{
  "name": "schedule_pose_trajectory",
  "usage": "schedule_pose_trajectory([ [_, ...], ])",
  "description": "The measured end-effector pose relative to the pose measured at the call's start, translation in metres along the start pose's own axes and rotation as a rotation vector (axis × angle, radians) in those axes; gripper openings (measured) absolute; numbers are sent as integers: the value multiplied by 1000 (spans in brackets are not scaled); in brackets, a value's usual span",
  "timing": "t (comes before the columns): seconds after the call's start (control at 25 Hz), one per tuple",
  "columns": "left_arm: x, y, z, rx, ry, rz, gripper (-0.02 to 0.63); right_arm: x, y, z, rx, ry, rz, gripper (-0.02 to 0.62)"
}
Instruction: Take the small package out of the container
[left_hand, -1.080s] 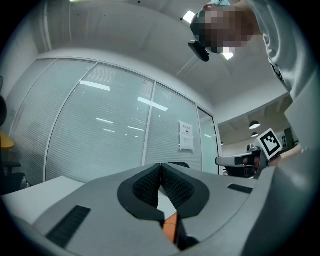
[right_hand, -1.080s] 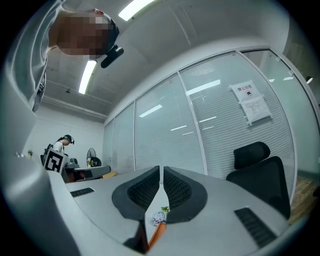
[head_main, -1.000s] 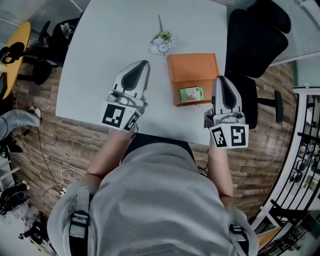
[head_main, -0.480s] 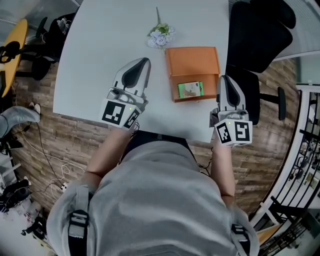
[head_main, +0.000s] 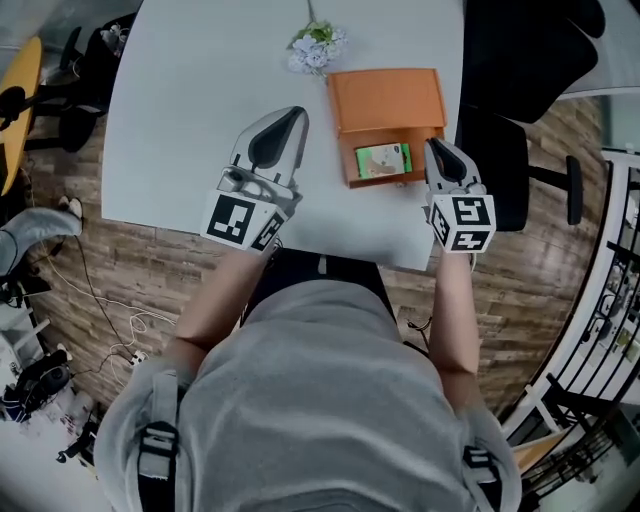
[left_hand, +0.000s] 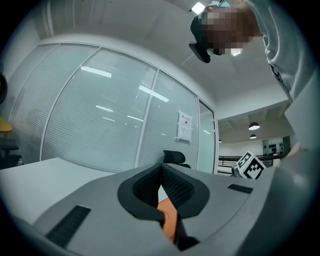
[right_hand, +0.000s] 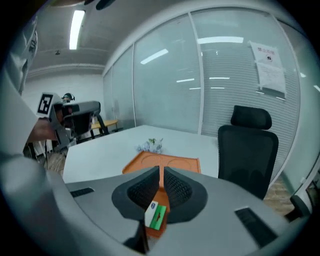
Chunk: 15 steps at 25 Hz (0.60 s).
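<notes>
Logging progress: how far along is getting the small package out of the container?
Done: nothing yet; the small package lies inside the orange container. In hand: the right gripper, jaws slightly apart and empty, points at the package from beside the container. The left gripper is shut, empty. Left: grasp it and lift it out.

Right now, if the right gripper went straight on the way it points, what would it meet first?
Most likely the tray, just past the package lying in its near end; depth is unclear, so the package may come first.
</notes>
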<state>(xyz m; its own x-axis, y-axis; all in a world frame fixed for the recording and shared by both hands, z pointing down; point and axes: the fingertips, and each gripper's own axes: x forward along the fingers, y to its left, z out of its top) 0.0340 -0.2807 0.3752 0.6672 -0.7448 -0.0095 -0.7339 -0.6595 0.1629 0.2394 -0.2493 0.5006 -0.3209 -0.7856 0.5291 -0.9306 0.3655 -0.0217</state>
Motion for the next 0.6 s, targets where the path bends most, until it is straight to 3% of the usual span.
schedule_pose_trajectory([
  [0.24, 0, 3, -13, -4, 22, 15, 20, 42, -9, -65, -134, 293, 37, 57],
  [0.6, -2, 6, -26, 1, 49, 25, 20, 76, -6, -114, -207, 510, 142, 58],
])
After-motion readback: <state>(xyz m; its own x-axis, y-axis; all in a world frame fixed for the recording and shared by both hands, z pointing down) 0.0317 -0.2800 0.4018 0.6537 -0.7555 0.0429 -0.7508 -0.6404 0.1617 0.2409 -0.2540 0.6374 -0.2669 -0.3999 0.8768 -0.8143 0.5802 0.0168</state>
